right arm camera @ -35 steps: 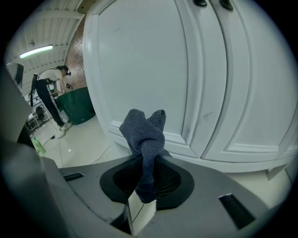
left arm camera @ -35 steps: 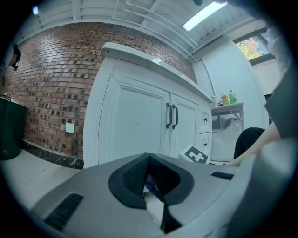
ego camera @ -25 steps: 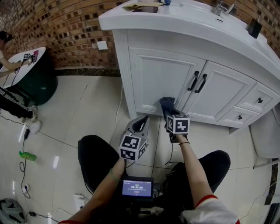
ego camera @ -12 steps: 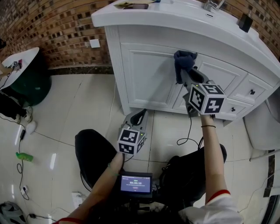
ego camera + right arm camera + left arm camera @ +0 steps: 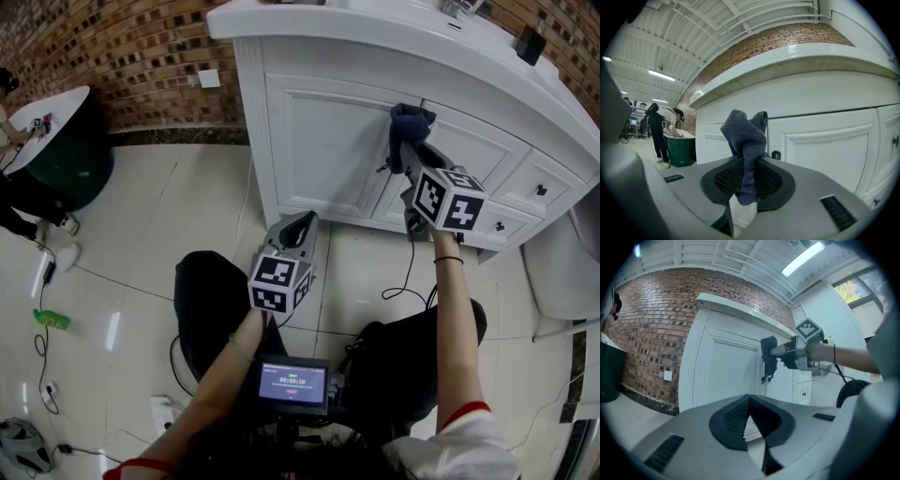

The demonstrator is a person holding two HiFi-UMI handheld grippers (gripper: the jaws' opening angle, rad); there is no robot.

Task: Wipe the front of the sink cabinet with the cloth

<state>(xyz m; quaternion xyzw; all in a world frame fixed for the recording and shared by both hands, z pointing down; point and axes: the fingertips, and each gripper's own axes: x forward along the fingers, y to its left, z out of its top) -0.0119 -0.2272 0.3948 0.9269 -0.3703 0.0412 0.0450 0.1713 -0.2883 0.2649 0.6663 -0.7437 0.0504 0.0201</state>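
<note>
The dark blue-grey terry cloth (image 5: 745, 136) stands bunched and crumpled, its long axis running up out of the right claw (image 5: 415, 155), whose jaws pinch its lower end. Its puffed top lies against the white panelled sink cabinet (image 5: 319, 141), high at the door seam. The left claw (image 5: 750, 412), jaws together on nothing, hangs low near the cabinet's base.

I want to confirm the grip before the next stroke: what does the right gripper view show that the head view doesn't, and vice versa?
Right gripper view only: the right gripper's jaws shut on the cloth, and the ceiling lights. Head view only: the left gripper, held low, and the screen. Both: the cloth at the white cabinet front.
</note>
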